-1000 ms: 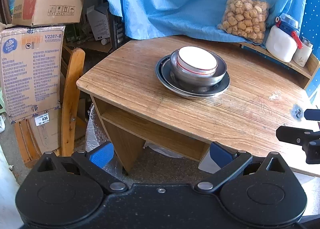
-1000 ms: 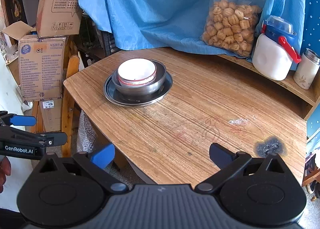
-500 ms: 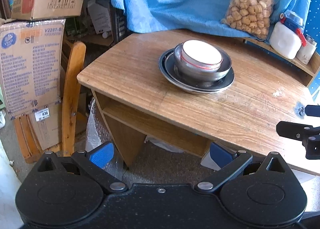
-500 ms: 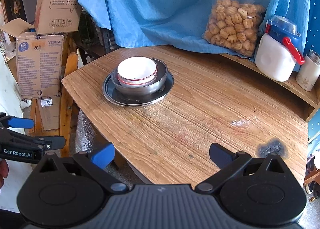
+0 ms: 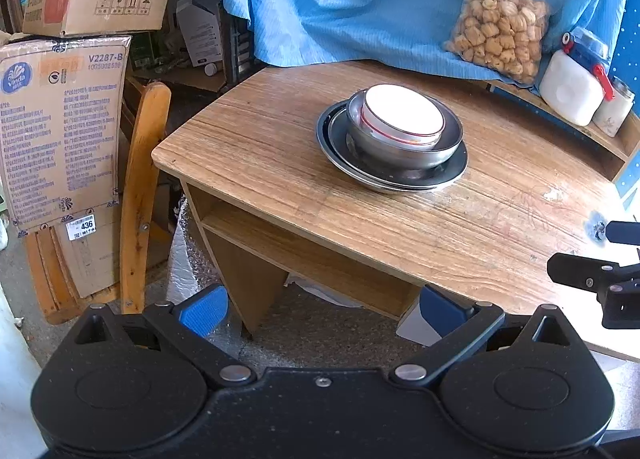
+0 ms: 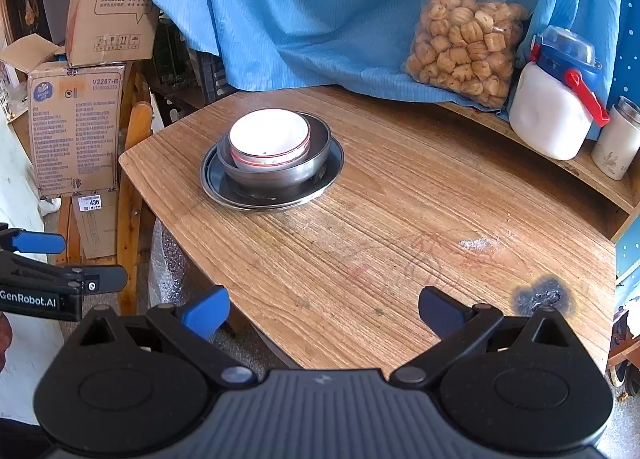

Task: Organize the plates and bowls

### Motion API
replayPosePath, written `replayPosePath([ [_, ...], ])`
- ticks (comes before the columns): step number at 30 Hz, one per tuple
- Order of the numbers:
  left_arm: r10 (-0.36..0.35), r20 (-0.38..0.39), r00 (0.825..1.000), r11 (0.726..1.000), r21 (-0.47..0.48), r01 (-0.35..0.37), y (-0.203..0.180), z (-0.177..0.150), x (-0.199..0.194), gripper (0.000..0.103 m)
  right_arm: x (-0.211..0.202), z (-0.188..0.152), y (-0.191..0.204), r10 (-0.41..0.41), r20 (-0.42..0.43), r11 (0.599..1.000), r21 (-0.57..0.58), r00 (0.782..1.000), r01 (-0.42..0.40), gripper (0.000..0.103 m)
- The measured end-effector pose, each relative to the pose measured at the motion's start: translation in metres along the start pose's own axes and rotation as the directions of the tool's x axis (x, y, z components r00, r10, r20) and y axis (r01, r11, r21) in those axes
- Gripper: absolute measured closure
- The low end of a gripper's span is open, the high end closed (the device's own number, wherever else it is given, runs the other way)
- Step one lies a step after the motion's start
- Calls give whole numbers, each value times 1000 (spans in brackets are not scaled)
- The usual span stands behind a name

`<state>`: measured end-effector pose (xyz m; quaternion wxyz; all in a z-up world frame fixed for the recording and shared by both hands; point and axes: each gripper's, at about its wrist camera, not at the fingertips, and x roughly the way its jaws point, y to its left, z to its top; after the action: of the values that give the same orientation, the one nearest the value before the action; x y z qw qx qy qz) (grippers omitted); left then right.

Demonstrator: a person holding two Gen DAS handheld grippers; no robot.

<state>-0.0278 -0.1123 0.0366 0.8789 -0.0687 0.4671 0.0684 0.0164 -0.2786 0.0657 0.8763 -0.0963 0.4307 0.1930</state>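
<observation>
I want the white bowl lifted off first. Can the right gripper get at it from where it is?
Probably yes. The right gripper is open, and only bare table lies between it and the white bowl, which sits uncovered on top of the stack.

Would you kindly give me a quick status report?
Both grippers, left and right, open, empty. White bowl nested in steel bowl on stacked plates. Nothing blocking.

Looks to me like a lived-in home corner doubling as storage. I see a worn wooden table (image 6: 400, 219), scratched and scorched; stacked cardboard boxes (image 6: 76, 131) beside a wooden chair (image 5: 140, 195); blue cloth (image 6: 320, 19) draped behind; a bag of snacks (image 6: 464, 47), a white jug (image 6: 552, 115) and a stacked metal plate (image 6: 272, 195) with bowls.
</observation>
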Motion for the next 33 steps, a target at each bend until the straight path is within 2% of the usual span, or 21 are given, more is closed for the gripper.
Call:
replayPosePath([
  [4, -17, 14, 1000, 1000, -6, 17, -1, 0, -2, 1, 1, 0, -2, 4, 1, 1000, 0, 1000, -4, 0],
  [33, -8, 17, 1000, 1000, 21, 7, -3, 5, 1, 1, 8, 2, -1, 5, -14, 1000, 17, 1000, -5, 0],
])
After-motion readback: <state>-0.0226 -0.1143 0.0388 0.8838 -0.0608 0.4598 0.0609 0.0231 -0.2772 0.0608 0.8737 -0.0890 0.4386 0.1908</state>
